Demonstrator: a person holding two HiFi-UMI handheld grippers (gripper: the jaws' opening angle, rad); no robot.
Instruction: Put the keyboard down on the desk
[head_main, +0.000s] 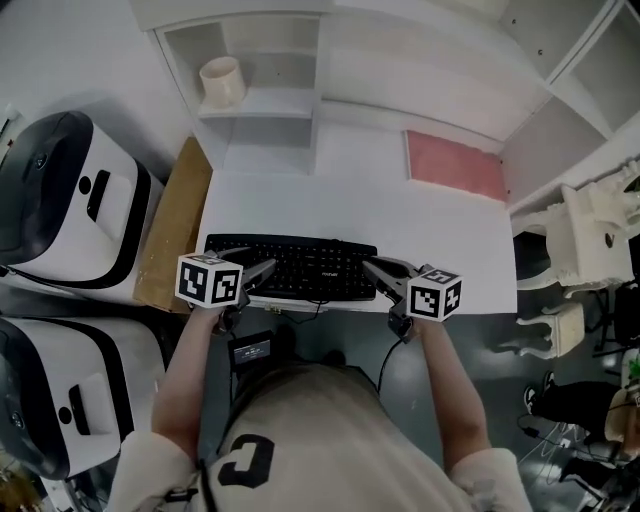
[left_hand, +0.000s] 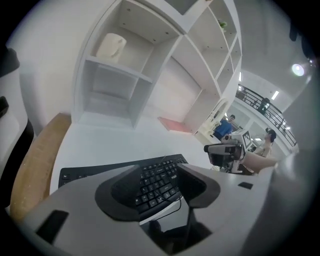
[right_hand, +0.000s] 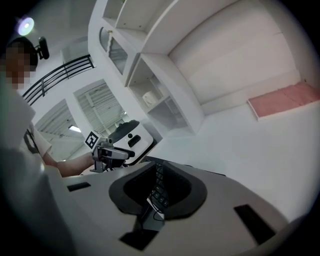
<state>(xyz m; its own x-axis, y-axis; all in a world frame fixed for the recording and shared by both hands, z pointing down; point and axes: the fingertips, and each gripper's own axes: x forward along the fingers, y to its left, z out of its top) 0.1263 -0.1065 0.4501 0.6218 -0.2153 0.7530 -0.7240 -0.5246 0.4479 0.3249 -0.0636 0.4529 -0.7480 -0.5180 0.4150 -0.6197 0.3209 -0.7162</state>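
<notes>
Nearest, the person's 2 forearms reach out over the grey floor (head_main: 480, 345) toward 12 o'clock, a gripper in each hand. The left gripper (head_main: 264, 271) has its jaws standing wide. They frame the middle rows of the flat black computer keyboard (head_main: 310, 262), which lies beyond the tips. The right gripper (head_main: 369, 264) has its jaws drawn in to a narrow slot at the keyboard's right end. A thin strip of keys shows through the slot, and I see no pad pressing on them.

The keyboard lies flat along the near edge of the white rectangular desk (head_main: 300, 205), its long side parallel to that edge. A thin black cable (left_hand: 169, 205) loops just below its front.

Past the keyboard the desktop is bare white toward 12 o'clock. A pink rectangular mat (head_main: 455, 165) lies at 1 o'clock, near the back right corner and well apart from the keyboard.

At 10 o'clock a brown wooden board (head_main: 175, 225) runs along the desk's left edge. Beyond it, at 9 o'clock, stand 2 rounded white-and-black machines (head_main: 60, 200).

At the back a white shelf unit (head_main: 290, 110) of open compartments rises from the desk. A cream cup (head_main: 222, 82) stands upright on a shelf in its left column, at 11 o'clock.

At 3 o'clock, off the desk's right edge, stands a piece of carved white furniture (head_main: 590, 235).
</notes>
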